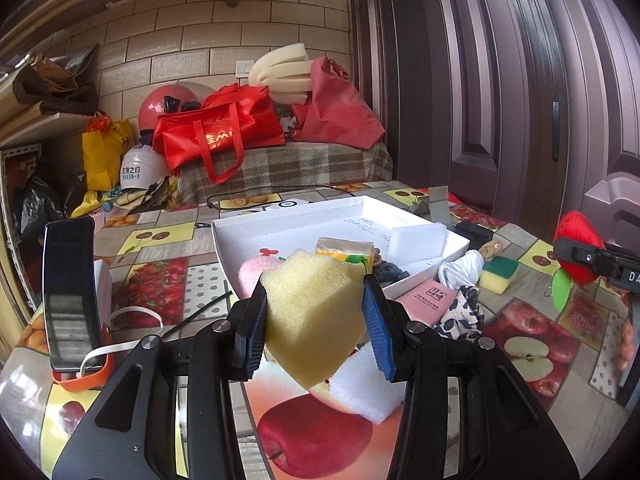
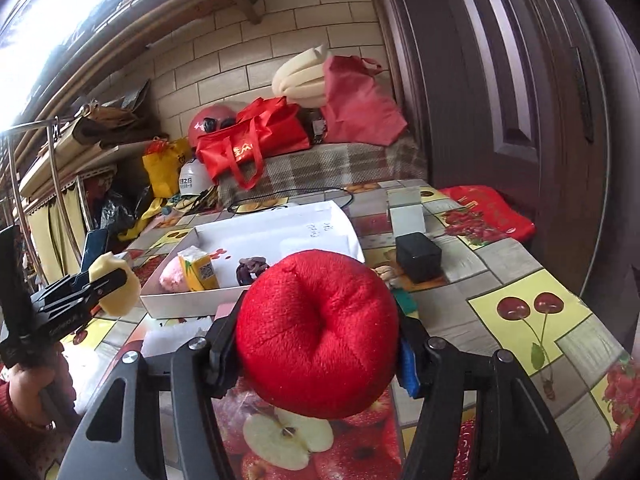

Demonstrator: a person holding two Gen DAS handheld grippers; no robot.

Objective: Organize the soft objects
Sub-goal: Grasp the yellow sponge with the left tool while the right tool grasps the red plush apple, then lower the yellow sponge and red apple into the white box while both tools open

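Observation:
My left gripper (image 1: 316, 320) is shut on a yellow foam sponge (image 1: 312, 316) and holds it above the table, just in front of the white tray (image 1: 280, 226). It also shows at the left of the right wrist view (image 2: 108, 284). My right gripper (image 2: 316, 340) is shut on a red plush apple (image 2: 320, 332) above the table, in front of the tray (image 2: 192, 304); the plush also shows at the right of the left wrist view (image 1: 578, 248). The tray holds a pink soft ball (image 2: 174, 278), a juice carton (image 2: 198, 270), a dark cloth (image 2: 250, 268) and a white foam block (image 1: 418, 240).
A white foam piece (image 1: 366, 388) lies under the left gripper. A pink booklet (image 1: 428, 300), patterned cloths (image 1: 464, 308) and a green-yellow sponge (image 1: 498, 274) lie right of the tray. A phone on an orange stand (image 1: 70, 296) stands left. A black box (image 2: 418, 256) sits at the back right.

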